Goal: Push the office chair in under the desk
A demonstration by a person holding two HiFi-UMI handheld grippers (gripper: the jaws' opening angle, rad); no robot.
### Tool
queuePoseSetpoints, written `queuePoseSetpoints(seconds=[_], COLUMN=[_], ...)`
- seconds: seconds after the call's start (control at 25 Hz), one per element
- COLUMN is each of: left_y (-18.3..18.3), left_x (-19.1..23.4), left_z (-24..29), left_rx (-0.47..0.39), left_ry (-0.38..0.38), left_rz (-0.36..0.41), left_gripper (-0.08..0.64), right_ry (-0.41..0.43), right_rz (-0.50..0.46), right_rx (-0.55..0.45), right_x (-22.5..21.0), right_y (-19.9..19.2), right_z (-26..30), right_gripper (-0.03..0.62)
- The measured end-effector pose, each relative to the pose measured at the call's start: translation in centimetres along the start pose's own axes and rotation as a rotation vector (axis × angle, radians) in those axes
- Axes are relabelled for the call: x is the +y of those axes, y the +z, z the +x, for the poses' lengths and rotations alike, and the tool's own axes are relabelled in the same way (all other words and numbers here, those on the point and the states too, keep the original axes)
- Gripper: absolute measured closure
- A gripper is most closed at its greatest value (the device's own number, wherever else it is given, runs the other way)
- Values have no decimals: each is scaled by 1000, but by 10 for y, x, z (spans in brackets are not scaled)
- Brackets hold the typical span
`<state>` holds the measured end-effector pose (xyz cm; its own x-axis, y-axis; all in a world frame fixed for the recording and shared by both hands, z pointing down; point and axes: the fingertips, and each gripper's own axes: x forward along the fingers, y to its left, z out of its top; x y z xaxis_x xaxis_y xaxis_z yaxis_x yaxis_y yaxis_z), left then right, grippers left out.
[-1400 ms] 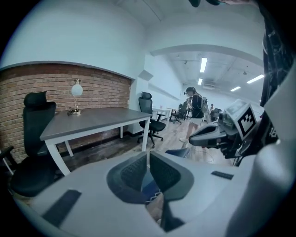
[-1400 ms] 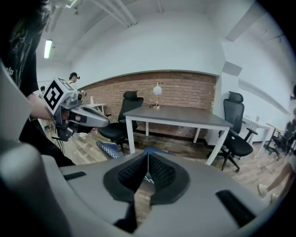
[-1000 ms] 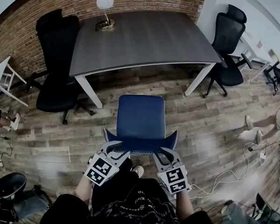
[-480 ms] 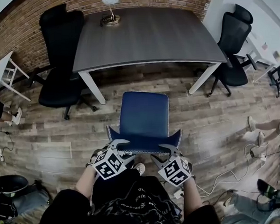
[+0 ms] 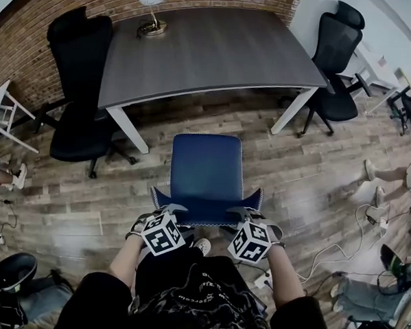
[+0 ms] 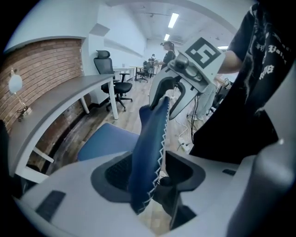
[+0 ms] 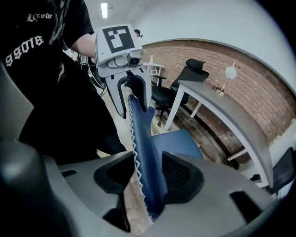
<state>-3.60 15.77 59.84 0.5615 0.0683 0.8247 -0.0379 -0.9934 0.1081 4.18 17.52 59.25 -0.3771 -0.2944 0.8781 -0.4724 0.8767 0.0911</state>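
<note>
The blue office chair [image 5: 205, 166] stands on the wood floor just short of the grey desk [image 5: 211, 51], its seat pointing at the gap between the white legs. My left gripper [image 5: 167, 211] straddles the left end of the backrest [image 5: 204, 210] and my right gripper [image 5: 241, 214] the right end. In the left gripper view the backrest edge [image 6: 149, 148] passes between the wide-open jaws of my left gripper [image 6: 148, 173], with a gap beside it. In the right gripper view the backrest [image 7: 145, 157] lies loose between the jaws of my right gripper [image 7: 150, 178], which are opening.
A black office chair [image 5: 79, 85] stands at the desk's left end and another [image 5: 338, 64] at its right end. A lamp [image 5: 151, 13] sits on the desk's far side. Cables [image 5: 338, 250] and a person's feet [image 5: 373, 172] are on the floor at right.
Both grippers have loosened from the backrest's top edge and their jaws stand wider. The marker cubes have turned a little inward. The chair sits about where it was.
</note>
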Motion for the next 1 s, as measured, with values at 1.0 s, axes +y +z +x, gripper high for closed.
queuePoseSetpoints(seconds=[1.0], left_y=[-26], left_x=[5], left_z=[35], left_rx=[202], left_ry=[-71], left_rz=[128], left_gripper=[373], right_ry=[105], right_rz=[-101], right_rx=[107], right_x=[9], right_y=[-17], right_z=[41], right_gripper=[407])
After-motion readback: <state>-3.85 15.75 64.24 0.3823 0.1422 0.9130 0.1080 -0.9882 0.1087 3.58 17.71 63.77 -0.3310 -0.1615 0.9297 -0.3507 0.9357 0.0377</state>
